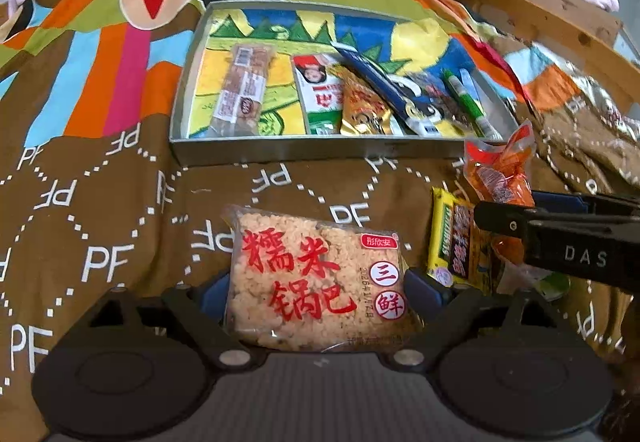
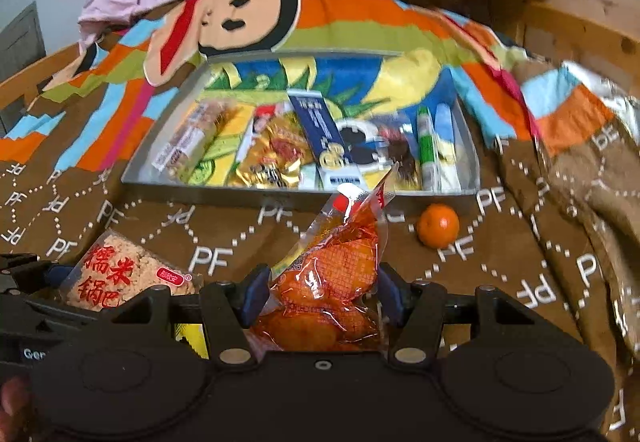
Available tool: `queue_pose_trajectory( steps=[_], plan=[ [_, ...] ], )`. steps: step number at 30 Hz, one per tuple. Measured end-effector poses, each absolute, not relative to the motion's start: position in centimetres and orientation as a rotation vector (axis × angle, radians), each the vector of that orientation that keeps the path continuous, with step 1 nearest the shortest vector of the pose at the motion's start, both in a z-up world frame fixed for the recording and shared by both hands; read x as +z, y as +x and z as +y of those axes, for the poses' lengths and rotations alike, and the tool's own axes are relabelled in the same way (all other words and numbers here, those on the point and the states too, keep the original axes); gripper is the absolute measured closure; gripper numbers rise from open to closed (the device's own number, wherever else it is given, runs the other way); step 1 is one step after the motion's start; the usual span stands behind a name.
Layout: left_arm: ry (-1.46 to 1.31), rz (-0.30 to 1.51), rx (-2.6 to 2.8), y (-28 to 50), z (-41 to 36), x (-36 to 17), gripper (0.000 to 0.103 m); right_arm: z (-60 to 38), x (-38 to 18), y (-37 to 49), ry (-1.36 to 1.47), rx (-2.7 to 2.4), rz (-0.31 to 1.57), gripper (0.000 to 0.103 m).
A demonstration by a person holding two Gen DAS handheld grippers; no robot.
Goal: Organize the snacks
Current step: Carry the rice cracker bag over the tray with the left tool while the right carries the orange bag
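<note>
My left gripper (image 1: 320,292) is shut on a clear pack of rice crackers (image 1: 316,266) with red characters, its blue pads pressing on both sides. That pack shows at the lower left of the right wrist view (image 2: 120,278). My right gripper (image 2: 323,294) is shut on an orange snack bag (image 2: 340,254), which stands up between the pads. From the left wrist view the same bag (image 1: 500,170) sticks up from the right gripper's black fingers (image 1: 520,226). Ahead lies a grey tray (image 1: 280,152) holding several snack packs side by side.
A yellow snack pack (image 1: 456,242) lies on the brown patterned cloth between the two grippers. A small mandarin (image 2: 438,224) sits on the cloth just before the tray's right corner (image 2: 468,192). Pink bedding and a wooden frame (image 2: 580,18) border the far side.
</note>
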State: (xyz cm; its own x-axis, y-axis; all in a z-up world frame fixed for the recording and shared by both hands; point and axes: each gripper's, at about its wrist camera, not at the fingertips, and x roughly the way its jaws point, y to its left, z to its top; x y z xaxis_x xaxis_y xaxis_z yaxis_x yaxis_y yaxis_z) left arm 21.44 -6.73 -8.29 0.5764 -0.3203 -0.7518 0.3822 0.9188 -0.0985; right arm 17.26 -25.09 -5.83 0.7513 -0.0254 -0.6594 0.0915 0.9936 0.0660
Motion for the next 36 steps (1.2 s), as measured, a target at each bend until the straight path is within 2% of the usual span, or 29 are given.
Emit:
queue_pose_trajectory(
  steps=[19,29,36],
  plan=[
    [-0.048,0.746,-0.37,23.1,-5.9,-6.1,0.013,-24.8,-5.0,17.7,0.056,-0.063,0.578,0.044],
    [-0.103,0.548,-0.367,27.4,-7.0,-3.5,0.013,-26.4,-3.0,22.0,0.088,-0.103,0.454,0.044],
    [-0.136,0.492,-0.374,32.3,-8.8,-3.0,0.013,-28.1,-2.8,25.9,0.058,-0.133,0.383,0.044]
  ],
)
